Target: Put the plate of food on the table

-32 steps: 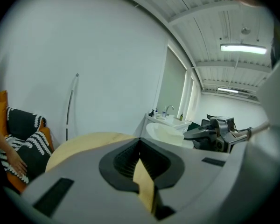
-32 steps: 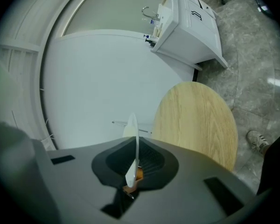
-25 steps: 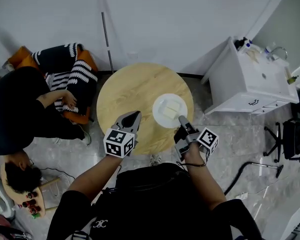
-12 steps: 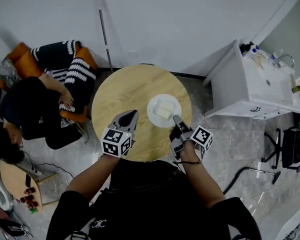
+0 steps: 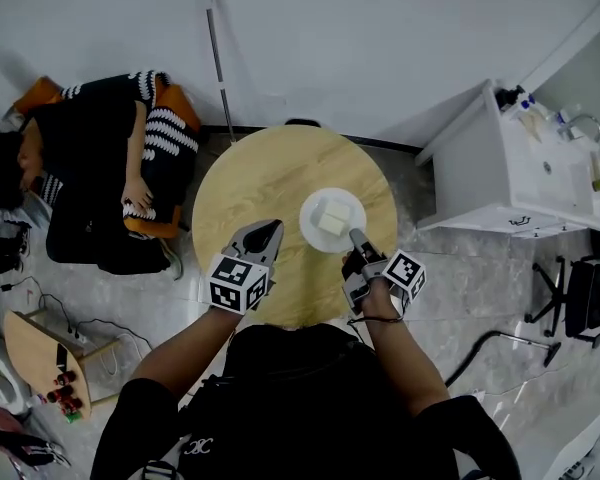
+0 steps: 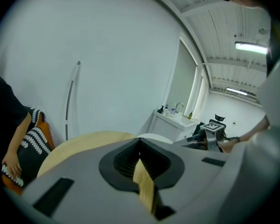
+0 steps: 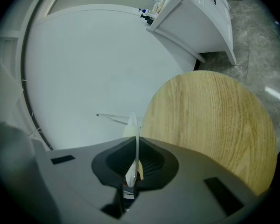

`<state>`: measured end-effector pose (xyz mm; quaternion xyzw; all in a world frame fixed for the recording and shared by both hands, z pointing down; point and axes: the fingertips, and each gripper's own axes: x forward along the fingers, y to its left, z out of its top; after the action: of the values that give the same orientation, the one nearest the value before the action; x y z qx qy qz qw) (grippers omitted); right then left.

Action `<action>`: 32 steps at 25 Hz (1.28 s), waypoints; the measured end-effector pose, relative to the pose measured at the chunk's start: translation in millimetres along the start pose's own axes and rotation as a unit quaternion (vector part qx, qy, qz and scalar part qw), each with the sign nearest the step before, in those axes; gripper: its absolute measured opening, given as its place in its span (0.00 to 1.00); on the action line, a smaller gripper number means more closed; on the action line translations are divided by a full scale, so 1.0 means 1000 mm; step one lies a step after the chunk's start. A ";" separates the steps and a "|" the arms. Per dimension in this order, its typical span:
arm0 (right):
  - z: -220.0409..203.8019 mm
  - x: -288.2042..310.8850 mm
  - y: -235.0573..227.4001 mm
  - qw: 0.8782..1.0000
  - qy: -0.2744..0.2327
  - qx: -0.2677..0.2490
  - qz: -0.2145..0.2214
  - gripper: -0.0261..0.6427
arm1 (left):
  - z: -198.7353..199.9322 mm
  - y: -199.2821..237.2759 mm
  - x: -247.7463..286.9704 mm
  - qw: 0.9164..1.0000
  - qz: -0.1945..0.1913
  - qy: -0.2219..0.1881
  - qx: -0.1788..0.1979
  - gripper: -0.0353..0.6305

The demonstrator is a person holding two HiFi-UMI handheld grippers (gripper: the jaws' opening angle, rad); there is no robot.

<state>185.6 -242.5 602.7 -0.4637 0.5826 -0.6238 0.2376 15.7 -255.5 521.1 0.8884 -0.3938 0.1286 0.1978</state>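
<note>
A white plate point(image 5: 332, 218) with pale blocks of food sits over the right half of the round wooden table point(image 5: 250, 183). I cannot tell whether it rests on the top or hangs just above it. My right gripper point(image 5: 354, 236) is shut on the plate's near rim. In the right gripper view the plate point(image 7: 132, 125) shows edge-on between the jaws of my right gripper point(image 7: 132, 169). My left gripper point(image 5: 267, 231) hovers over the table's near side, left of the plate, jaws together and holding nothing. In its own view my left gripper point(image 6: 141, 168) shows only a thin sliver of table.
A person point(image 5: 90, 158) in black with striped sleeves sits on an orange chair left of the table. A white sink cabinet point(image 5: 505, 173) stands at the right. A thin pole point(image 5: 215, 53) leans on the back wall. A low wooden stool point(image 5: 42, 353) and an office chair point(image 5: 590, 298) stand on the floor.
The person at the left has moved from bending low near the stool back up onto the chair. Both grippers and the plate stay in about the same place over the table.
</note>
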 end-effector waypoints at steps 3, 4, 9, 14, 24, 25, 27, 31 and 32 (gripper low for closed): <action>-0.006 0.010 -0.008 1.000 0.000 0.005 -0.002 0.07 | -0.009 0.009 -0.003 1.000 -0.001 0.009 -0.011 0.06; -0.008 0.012 -0.012 1.000 -0.001 0.007 -0.004 0.07 | -0.012 0.012 -0.005 1.000 0.000 0.012 -0.012 0.06; -0.014 0.029 -0.027 1.000 0.001 0.016 -0.004 0.07 | -0.020 0.026 -0.009 1.000 0.006 0.019 -0.019 0.06; -0.019 0.044 -0.040 1.000 0.007 0.018 -0.009 0.07 | -0.026 0.034 -0.011 0.999 0.009 0.026 -0.025 0.06; -0.018 0.059 -0.060 0.999 -0.009 0.038 -0.014 0.07 | -0.027 0.044 -0.014 0.999 0.015 0.031 -0.039 0.06; -0.018 0.060 -0.062 0.999 -0.010 0.037 -0.018 0.07 | -0.027 0.045 -0.014 0.999 0.016 0.031 -0.039 0.06; -0.018 0.061 -0.067 0.999 -0.010 0.032 -0.027 0.07 | -0.029 0.047 -0.014 0.999 0.017 0.033 -0.039 0.06; -0.020 0.065 -0.072 0.999 -0.009 0.026 -0.034 0.07 | -0.031 0.051 -0.016 0.998 0.021 0.033 -0.042 0.06; -0.020 0.067 -0.072 0.999 -0.007 0.026 -0.035 0.07 | -0.032 0.051 -0.016 0.998 0.021 0.033 -0.042 0.06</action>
<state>155.5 -273.1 693.6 -0.4819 0.5483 -0.6429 0.2320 -35.5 -262.4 556.1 0.8659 -0.4108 0.1454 0.2455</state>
